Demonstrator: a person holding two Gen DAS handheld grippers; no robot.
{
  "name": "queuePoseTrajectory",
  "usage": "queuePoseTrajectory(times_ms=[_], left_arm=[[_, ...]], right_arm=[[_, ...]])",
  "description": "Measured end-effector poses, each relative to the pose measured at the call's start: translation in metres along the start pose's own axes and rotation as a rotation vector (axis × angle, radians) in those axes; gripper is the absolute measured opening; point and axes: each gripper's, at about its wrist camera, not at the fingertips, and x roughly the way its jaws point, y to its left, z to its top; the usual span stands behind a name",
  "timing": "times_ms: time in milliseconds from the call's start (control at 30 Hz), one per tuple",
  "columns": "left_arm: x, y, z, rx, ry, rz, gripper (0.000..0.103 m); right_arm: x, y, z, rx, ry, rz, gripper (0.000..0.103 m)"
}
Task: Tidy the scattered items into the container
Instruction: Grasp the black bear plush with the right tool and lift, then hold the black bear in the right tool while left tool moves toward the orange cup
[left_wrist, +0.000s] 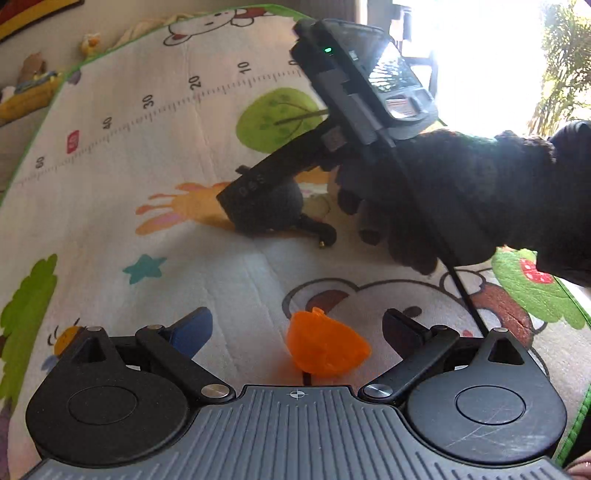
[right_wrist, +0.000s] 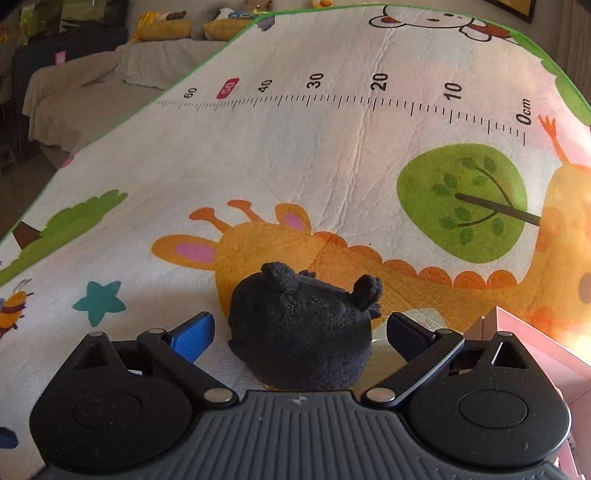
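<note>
Toys remain loose: orange toy (left_wrist: 327, 347) sits between the left gripper's (left_wrist: 299, 328) spread jaws, dark plush (right_wrist: 301, 332) between the right gripper's (right_wrist: 301, 328) parted, ungripping jaws.

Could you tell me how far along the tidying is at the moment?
Nothing visibly put away yet. In hand: the left gripper has open jaws around an orange toy, the right gripper around a black plush; neither is gripped. Left: grasping both and carrying them to the pink container.
</note>
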Motion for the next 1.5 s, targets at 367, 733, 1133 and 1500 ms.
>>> queuePoseTrajectory(times_ms=[367,733,1133,1500], left_arm=[[0.002,-0.005,-0.017,-0.017,0.025,-0.016,0.101],[0.004,-0.023,-0.017,0.006,0.038,-0.044,0.101],[0.023,-0.083,-0.014,0.130,0.086,-0.221,0.101],[0.033,-0.113,-0.019,0.133,0.122,-0.104,0.101]], right_arm=[[-0.102,-0.014,-0.024,0.043,-0.104,0.167,0.079],[-0.233,-0.054,-0.116,0.119,-0.156,0.080,0.080],[-0.235,-0.082,-0.222,0.309,-0.012,-0.148,0.080],[-0.226,-0.075,-0.241,0.302,-0.070,-0.183,0.099]])
